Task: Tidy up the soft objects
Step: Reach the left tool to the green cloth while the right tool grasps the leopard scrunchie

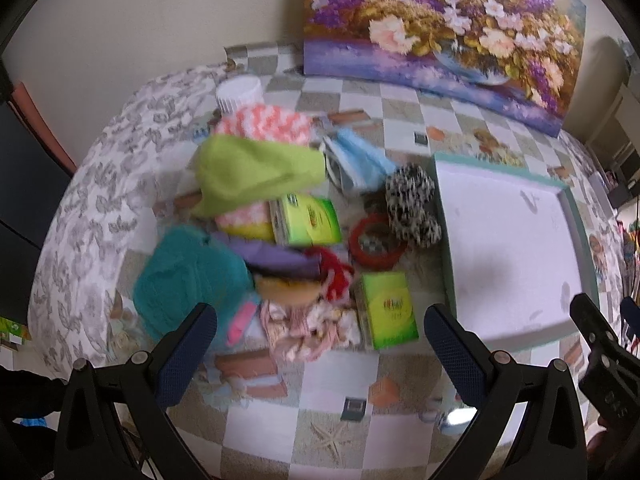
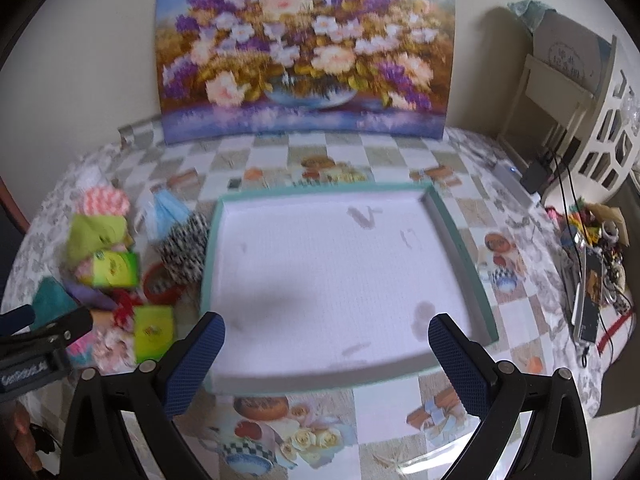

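The left wrist view looks down on a heap of soft things: a green cloth (image 1: 256, 172), a teal knit piece (image 1: 188, 276), a pink-and-white knit roll (image 1: 266, 126), a light blue cloth (image 1: 360, 164), a black-and-white fuzzy piece (image 1: 412, 204), a purple cloth (image 1: 276, 256) and some red yarn (image 1: 334, 270). Two green boxes (image 1: 308, 220) and a red ring (image 1: 374, 246) lie among them. The heap sits on the checkered tablecloth (image 1: 320, 420), just left of the shallow tray (image 1: 446, 240).

The right wrist view faces the tray (image 2: 464, 248) squarely and shows its white floor with a few grey marks; the heap is squeezed into its left edge. Only this view shows the white shelf (image 2: 592, 120) and the clutter of cables at the table's right side. The flower painting (image 2: 304, 48) leans against the wall behind the tray.

The green cloth lies with its long side running left to right. The teal piece's long side runs from near left to far right.

The left gripper (image 1: 320, 356) is spread wide with nothing between its fingers, and so is the right gripper (image 2: 328, 364).

Both views are blurred; the pinkish cloth at the heap's near edge is hard to make out.
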`<control>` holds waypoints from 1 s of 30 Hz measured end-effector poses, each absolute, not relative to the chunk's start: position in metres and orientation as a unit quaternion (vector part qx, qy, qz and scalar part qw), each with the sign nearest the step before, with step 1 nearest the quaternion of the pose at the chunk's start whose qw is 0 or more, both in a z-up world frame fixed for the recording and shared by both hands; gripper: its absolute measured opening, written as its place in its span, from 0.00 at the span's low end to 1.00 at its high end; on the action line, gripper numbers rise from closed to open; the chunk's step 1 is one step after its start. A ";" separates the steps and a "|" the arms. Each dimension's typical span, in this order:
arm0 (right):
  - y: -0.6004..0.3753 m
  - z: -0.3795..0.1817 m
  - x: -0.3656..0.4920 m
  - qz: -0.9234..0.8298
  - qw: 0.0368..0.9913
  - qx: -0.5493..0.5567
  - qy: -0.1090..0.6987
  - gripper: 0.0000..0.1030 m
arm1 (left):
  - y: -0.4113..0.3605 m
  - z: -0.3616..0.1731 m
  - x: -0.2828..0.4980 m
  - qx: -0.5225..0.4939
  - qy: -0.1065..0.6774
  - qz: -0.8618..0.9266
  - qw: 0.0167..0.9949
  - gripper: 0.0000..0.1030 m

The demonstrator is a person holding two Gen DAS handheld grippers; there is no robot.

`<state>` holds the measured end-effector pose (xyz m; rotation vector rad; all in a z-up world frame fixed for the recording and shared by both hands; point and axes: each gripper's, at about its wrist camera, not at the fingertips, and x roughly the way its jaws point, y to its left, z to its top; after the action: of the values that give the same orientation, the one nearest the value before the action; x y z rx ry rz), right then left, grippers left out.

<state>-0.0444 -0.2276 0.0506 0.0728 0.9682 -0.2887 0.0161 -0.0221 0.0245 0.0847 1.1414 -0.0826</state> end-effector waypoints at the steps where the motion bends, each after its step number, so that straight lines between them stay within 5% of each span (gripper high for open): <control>1: -0.227 0.056 -0.041 -0.137 0.877 0.035 0.459 1.00 | -0.022 0.029 0.020 0.038 0.538 -0.038 0.842 1.00; 14: -0.190 0.121 0.029 -0.068 0.915 0.050 0.394 1.00 | 0.005 0.067 0.102 -0.027 0.518 -0.033 0.854 1.00; 30: -0.155 0.047 0.109 -0.019 0.866 0.051 0.497 1.00 | 0.103 0.004 0.163 -0.113 0.573 0.053 0.810 1.00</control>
<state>0.1085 -0.1552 0.0472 0.1078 1.0399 -0.0389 0.1629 0.1030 0.0037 -0.2425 1.2241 0.1133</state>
